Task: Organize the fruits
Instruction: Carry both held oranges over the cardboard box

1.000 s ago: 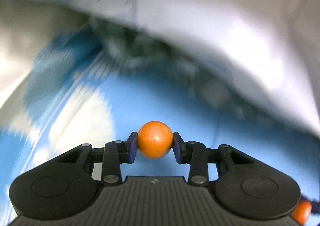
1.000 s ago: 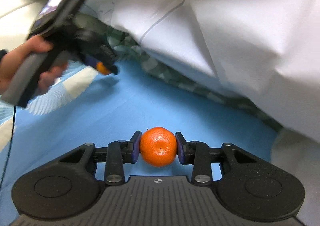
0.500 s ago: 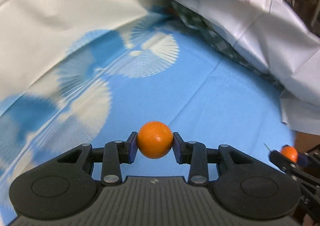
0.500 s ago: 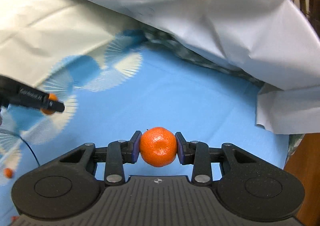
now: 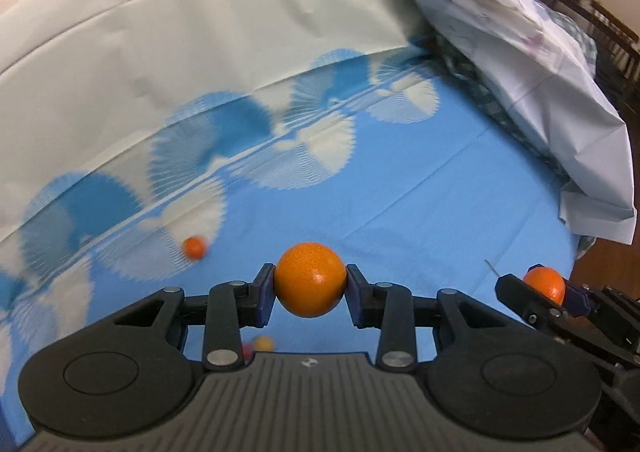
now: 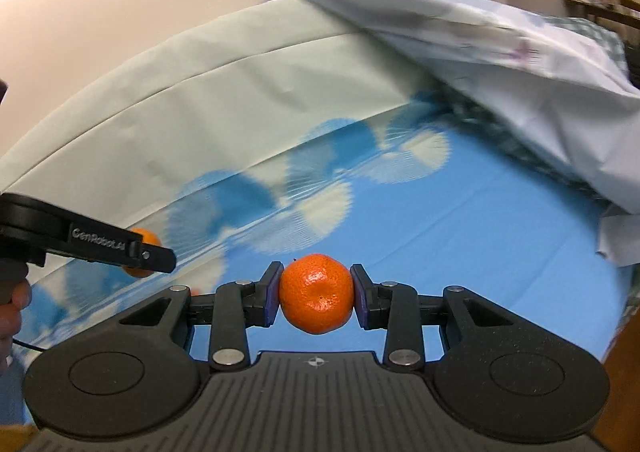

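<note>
Left claw [image 5: 310, 288] clamps a smooth round orange [image 5: 310, 279]; right claw [image 6: 316, 295] clamps a dimpled, lumpy mandarin [image 6: 316, 294], lower centre.

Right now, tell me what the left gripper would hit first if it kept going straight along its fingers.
Likely the blue sheet. The left gripper, shut on a smooth orange, points down at bare bedding; no other fruit sits in that line. Depth is hard to judge.

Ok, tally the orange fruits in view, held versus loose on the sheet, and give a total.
Held in grippers: 2, smooth orange in left gripper, mandarin in right gripper.
Loose on the blue sheet: 1, small orange fruit.
Total: 3.
A yellowish bit under the left gripper is too hidden to count.
</note>
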The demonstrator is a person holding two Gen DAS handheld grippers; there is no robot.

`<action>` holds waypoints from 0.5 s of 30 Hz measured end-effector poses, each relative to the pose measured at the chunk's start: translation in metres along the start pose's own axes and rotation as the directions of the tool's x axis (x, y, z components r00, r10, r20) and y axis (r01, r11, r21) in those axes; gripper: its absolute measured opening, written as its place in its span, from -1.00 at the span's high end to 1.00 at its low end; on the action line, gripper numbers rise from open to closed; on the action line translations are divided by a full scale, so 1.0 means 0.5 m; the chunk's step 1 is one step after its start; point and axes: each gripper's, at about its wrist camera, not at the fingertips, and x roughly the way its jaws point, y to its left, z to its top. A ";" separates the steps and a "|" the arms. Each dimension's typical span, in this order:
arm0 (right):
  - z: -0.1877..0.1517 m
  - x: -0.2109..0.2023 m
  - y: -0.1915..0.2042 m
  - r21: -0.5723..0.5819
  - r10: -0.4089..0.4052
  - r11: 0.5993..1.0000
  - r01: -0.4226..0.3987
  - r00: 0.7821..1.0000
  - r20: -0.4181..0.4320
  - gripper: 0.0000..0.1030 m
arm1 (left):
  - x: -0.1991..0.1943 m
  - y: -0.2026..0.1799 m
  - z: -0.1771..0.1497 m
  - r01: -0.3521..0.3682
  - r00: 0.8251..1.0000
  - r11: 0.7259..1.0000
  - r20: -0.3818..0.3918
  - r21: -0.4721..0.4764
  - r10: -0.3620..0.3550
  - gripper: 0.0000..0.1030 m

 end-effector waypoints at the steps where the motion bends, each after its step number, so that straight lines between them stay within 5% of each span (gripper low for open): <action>1: -0.008 -0.009 0.025 -0.012 0.019 1.000 -0.019 1.000 0.000 0.28 | -0.022 0.021 -0.018 -0.013 1.000 1.000 0.012 -0.006 0.013 0.21; 15: -0.188 -0.132 0.314 -0.139 0.265 0.955 -0.263 0.964 -0.004 0.28 | -0.234 0.258 -0.293 -0.110 0.989 0.983 0.081 -0.147 0.123 0.21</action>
